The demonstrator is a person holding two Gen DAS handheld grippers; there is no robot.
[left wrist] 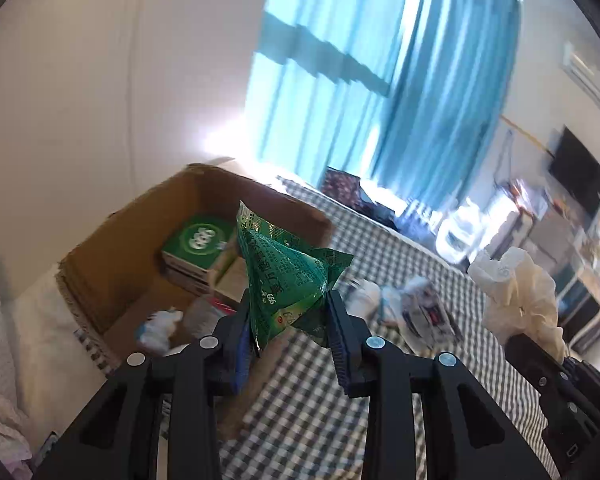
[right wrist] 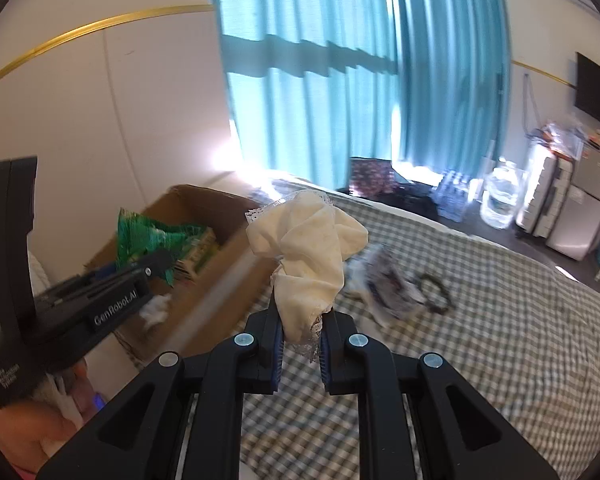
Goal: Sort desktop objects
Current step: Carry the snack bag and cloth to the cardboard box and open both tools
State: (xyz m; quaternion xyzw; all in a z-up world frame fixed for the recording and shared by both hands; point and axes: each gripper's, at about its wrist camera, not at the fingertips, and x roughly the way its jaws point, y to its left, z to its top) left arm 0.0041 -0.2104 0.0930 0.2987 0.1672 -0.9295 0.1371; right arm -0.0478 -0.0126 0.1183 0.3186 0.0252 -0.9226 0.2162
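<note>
Left tongs (left wrist: 288,320) pinching green packet (left wrist: 288,276), right tongs (right wrist: 300,332) clamping cream cloth (right wrist: 308,248)

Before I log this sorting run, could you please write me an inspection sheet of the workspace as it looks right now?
Surface: checked cloth covering the work area.
Job's things: green packet and cream cloth, both lifted; cardboard box at the left holding a green-and-white carton and white scraps.
Clutter: printed wrappers and a dark ring lying on the checked cloth, blurred.
Grippers: left gripper closed on the green packet; right gripper closed on the cream cloth.
Cables: nothing seen.
Surroundings: teal curtains, large water bottle, dark screen on the wall.
</note>
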